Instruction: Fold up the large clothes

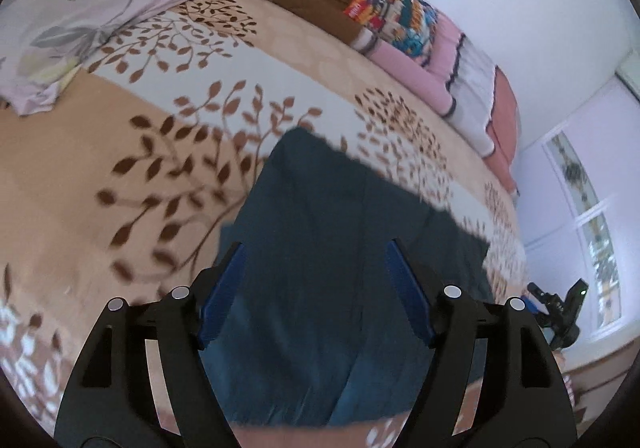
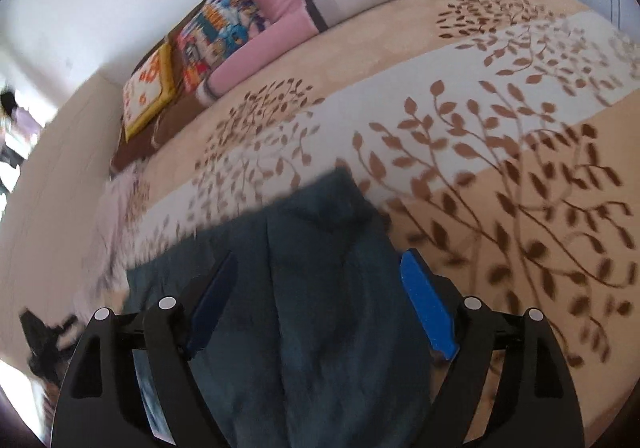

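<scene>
Both the left gripper (image 1: 314,280) and the right gripper (image 2: 320,288) hang with jaws released above the dark teal garment (image 1: 344,248), which lies flat on the plush leaf-patterned bed cover (image 1: 120,152). A fold looks just laid, though blur hides the edges. Next, regrip an outer edge of the soft cloth.

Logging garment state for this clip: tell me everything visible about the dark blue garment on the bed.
The dark blue garment is a dark teal-blue, soft-looking cloth with long lengthwise seams or creases. It lies flat on the leaf-patterned bedspread, apparently folded into a long strip. Its far edge is uneven and stepped. The left claw and right claw stand open above it, neither gripping it.
</scene>
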Available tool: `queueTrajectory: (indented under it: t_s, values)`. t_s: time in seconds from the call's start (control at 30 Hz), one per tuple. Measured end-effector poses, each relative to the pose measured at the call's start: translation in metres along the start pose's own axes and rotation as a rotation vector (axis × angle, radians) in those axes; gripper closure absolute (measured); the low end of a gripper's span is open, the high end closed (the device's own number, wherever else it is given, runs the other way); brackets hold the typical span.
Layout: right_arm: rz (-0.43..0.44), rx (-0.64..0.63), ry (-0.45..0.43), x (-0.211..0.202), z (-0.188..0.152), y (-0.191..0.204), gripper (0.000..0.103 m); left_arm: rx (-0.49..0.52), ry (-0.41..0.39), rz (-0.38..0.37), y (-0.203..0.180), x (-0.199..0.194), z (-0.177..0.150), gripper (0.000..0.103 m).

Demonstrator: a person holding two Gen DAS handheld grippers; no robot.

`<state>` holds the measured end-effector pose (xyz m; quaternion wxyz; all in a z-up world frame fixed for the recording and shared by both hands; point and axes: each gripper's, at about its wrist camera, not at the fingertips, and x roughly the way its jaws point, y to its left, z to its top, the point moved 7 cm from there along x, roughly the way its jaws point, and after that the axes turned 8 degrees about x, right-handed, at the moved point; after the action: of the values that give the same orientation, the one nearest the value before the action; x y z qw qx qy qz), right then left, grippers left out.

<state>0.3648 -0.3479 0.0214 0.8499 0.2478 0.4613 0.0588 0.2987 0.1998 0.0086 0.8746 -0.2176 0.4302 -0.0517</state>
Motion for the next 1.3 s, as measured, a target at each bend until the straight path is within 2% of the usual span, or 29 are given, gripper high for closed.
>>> queueTrajectory:
  t_s: [0.17,0.33,0.47,0.57,0.63,0.7,0.9,1.0,1.07,1.1,1.13,1.17,1.2,1.27,1.3]
  values:
    - [-0.055,-0.076,-0.001,-0.045,-0.079,-0.016,0.020,-0.035,-0.007,0.008,0.013,-0.034,-0.053,0.031]
    - [-0.012,0.044,0.081,-0.060,-0.154,-0.044,0.019,-0.136,0.019,-0.026,0.020,-0.035,-0.104,0.028]
    - [0.009,0.146,0.145,-0.046,-0.189,-0.055,0.018,-0.236,0.063,-0.030,0.024,-0.013,-0.131,0.028]
    - [0.031,0.192,0.163,-0.032,-0.198,-0.054,0.018,-0.253,0.064,0.016,0.028,0.004,-0.133,0.028]
    - [0.033,0.207,0.158,-0.024,-0.196,-0.051,0.018,-0.246,0.060,0.070,0.034,0.016,-0.129,0.028]
    - [0.039,0.231,0.156,-0.011,-0.190,-0.049,0.018,-0.264,0.069,0.090,0.041,0.028,-0.125,0.028]
    - [0.066,0.325,0.165,0.019,-0.172,-0.055,0.018,-0.373,0.065,0.029,0.053,0.052,-0.121,0.018]
    - [0.098,0.381,0.139,0.028,-0.161,-0.056,0.018,-0.417,0.055,-0.010,0.057,0.061,-0.120,0.017]
    - [0.115,0.408,0.114,0.031,-0.154,-0.057,0.019,-0.419,0.052,-0.026,0.056,0.064,-0.119,0.029]
    - [0.124,0.423,0.110,0.033,-0.152,-0.058,0.020,-0.404,0.048,-0.042,0.052,0.065,-0.117,0.043]
    - [0.135,0.435,0.107,0.035,-0.150,-0.059,0.030,-0.392,0.042,-0.053,0.050,0.064,-0.116,0.056]
    - [0.143,0.442,0.111,0.037,-0.148,-0.060,0.042,-0.376,0.030,-0.062,0.046,0.061,-0.113,0.061]
    - [0.149,0.441,0.112,0.037,-0.146,-0.060,0.047,-0.360,0.019,-0.065,0.042,0.058,-0.111,0.070]
    - [0.150,0.421,0.102,0.031,-0.143,-0.058,0.064,-0.310,-0.006,-0.051,0.034,0.049,-0.106,0.076]
    - [0.147,0.401,0.096,0.027,-0.142,-0.055,0.067,-0.284,-0.018,-0.042,0.029,0.045,-0.105,0.078]
